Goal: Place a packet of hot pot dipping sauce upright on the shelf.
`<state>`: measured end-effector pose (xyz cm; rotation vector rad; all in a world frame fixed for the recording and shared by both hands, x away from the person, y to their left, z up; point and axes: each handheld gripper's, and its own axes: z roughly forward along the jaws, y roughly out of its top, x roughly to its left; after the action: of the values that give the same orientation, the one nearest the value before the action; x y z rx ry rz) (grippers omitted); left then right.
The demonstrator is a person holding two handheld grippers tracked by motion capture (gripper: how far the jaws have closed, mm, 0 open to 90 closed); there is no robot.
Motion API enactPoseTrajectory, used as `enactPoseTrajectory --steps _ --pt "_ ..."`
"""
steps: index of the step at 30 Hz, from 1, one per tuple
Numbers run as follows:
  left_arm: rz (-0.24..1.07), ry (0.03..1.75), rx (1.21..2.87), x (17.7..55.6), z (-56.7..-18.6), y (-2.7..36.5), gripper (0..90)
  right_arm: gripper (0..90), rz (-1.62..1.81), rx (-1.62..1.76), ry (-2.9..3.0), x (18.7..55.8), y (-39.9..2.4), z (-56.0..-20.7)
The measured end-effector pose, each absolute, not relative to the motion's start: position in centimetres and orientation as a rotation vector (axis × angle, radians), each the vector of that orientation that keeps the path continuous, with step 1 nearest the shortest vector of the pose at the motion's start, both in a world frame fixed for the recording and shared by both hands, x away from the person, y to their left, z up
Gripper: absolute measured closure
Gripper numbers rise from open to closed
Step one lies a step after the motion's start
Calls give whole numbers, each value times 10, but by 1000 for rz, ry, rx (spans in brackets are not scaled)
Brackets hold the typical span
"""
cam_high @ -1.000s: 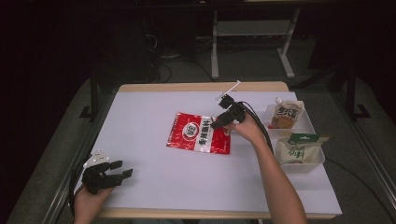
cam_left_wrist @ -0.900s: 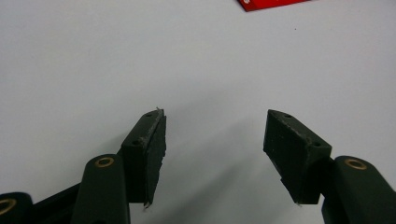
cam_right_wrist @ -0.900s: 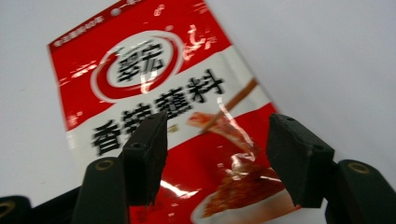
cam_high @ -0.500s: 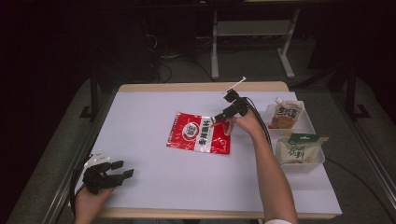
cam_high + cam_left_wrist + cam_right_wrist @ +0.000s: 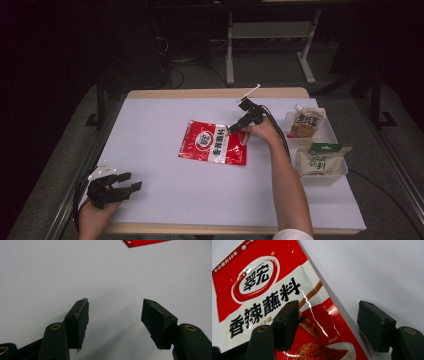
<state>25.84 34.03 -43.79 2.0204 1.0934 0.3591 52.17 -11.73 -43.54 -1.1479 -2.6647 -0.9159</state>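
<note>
red sauce packet [image 5: 213, 143] flat on table | right hand-held gripper [image 5: 231, 131] just opened astride its edge | left hand-held gripper [image 5: 131, 181] open

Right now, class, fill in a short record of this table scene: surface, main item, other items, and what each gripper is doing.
surface: white table
main item: red sachet lying flat mid-table
other items: two pouches, each in a white tray, at the table's right: spouted pouch, green-topped pouch
right gripper: jaws have just been opening, open, straddling the sachet's edge
left gripper: open, holding nothing, at the near left corner
</note>
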Motion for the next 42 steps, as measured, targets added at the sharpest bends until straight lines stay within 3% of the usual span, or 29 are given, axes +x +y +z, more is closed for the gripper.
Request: enactPoseTrajectory --steps 13,42 --pt "361 1089 2023 258 -438 338 384 348 -773 -1128 -2618 510 -115 -430" --pt "363 1066 2050 258 -437 332 384 319 -794 -1220 -2584 430 -110 -429"
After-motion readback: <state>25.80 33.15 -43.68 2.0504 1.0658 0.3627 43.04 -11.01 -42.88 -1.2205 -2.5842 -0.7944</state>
